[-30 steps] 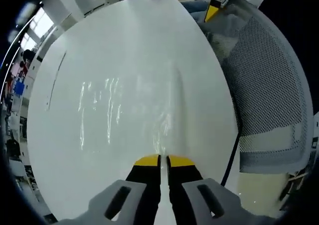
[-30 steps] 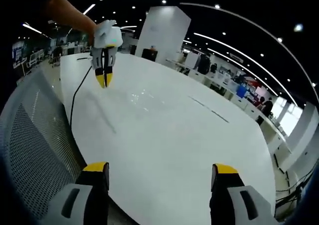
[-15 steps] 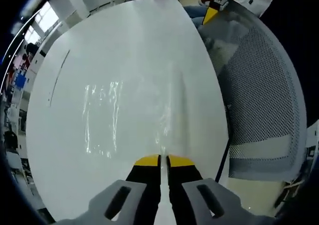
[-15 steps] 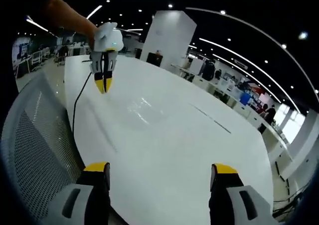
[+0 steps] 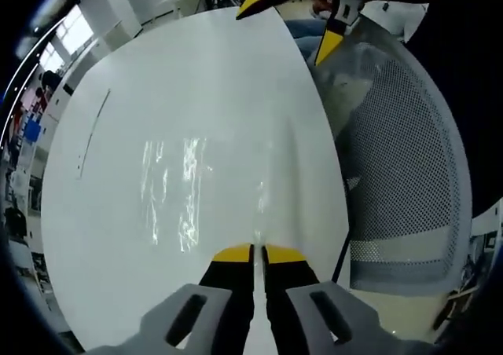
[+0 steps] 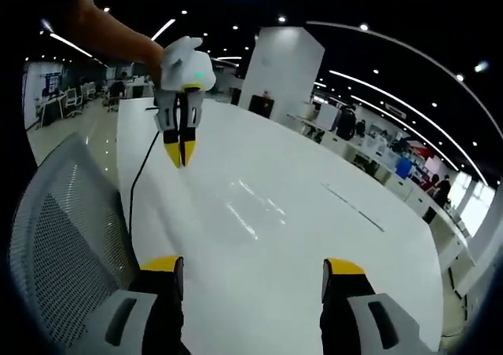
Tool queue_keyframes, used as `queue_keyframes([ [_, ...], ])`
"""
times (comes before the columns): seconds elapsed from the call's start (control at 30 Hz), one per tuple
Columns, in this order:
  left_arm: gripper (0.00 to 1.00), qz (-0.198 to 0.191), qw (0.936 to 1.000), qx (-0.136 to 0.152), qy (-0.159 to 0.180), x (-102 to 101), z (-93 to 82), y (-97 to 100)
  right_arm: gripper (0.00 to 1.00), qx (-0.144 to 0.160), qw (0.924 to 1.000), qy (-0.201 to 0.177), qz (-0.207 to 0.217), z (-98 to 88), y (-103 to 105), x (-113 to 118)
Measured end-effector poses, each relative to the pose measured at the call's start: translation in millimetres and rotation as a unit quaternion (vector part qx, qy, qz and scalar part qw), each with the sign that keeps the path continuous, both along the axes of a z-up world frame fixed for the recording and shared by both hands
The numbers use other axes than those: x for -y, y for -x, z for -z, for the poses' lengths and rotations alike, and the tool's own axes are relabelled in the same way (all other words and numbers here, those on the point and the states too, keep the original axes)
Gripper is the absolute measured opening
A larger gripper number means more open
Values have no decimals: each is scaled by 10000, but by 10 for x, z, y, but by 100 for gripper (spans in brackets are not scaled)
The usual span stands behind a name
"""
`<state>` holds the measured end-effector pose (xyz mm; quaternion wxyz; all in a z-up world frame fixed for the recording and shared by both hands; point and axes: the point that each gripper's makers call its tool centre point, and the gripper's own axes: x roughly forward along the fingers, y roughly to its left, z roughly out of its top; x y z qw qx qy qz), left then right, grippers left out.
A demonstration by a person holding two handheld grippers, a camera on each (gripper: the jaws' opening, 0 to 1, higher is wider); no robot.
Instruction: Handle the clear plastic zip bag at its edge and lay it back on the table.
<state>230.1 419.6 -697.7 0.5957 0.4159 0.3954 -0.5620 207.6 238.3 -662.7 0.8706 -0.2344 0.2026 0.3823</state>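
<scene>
Bag: the clear plastic zip bag (image 5: 236,190) hangs from the left gripper (image 5: 258,253), spread over the white counter (image 5: 118,237), just beside the mesh chair (image 5: 401,166).
Handling: judged light, limp and slippery; best pinched at its edge.
Left jaws: closed on the bag's near edge.
Right jaws: the right gripper (image 6: 251,267) stands wide apart, holding nothing.
Change: the glare on the bag has shifted, and the right gripper shows larger in the left gripper view.

Left gripper view close above table (image 5: 118,237); right gripper view faces back; both share table, mesh chair (image 5: 401,174)
</scene>
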Motion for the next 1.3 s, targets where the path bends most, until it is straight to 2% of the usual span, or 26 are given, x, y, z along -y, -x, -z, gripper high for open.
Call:
queue_keyframes([
  [0.37,0,-131,9998,-141,7,58,-74,78,57,-125,9993,-146,-308,-29,4,-275],
  [0.8,0,-198,9996,-163,102,165,-154,152,41,-308,9971,-68,-690,23,71,-488],
  [1.3,0,-184,9994,-167,241,331,-232,228,31,-335,9948,-21,-960,22,101,-680],
])
